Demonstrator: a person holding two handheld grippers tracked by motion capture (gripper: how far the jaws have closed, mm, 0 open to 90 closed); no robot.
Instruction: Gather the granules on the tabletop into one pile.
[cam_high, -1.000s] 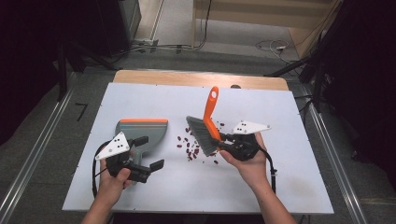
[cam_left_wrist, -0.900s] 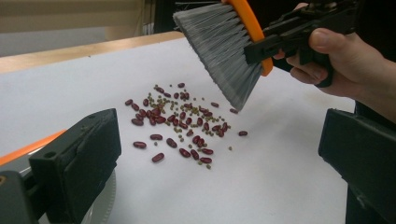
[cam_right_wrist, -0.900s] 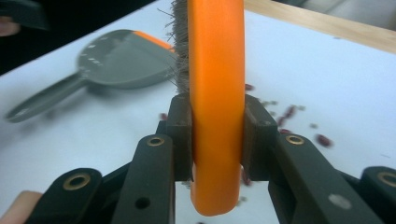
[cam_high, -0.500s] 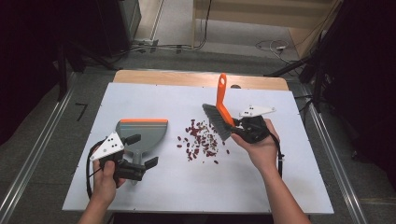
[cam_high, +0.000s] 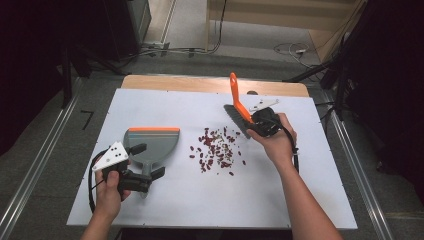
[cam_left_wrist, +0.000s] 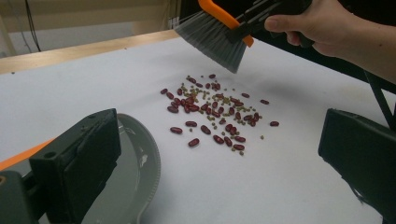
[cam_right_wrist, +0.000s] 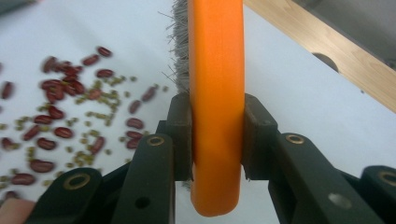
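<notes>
Right tongs (cam_high: 254, 121) tight on raised brush (cam_high: 238, 108), left tongs (cam_high: 150, 161) wide around dustpan (cam_high: 151, 145) handle

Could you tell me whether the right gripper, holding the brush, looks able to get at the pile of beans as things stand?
Probably yes: the right gripper holds the brush just beyond the beans, with bare table between them.

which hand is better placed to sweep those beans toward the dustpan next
Right. The right gripper is clamped on the orange brush, lifted at the beans' far side. The left gripper is open around the dustpan handle.
</notes>
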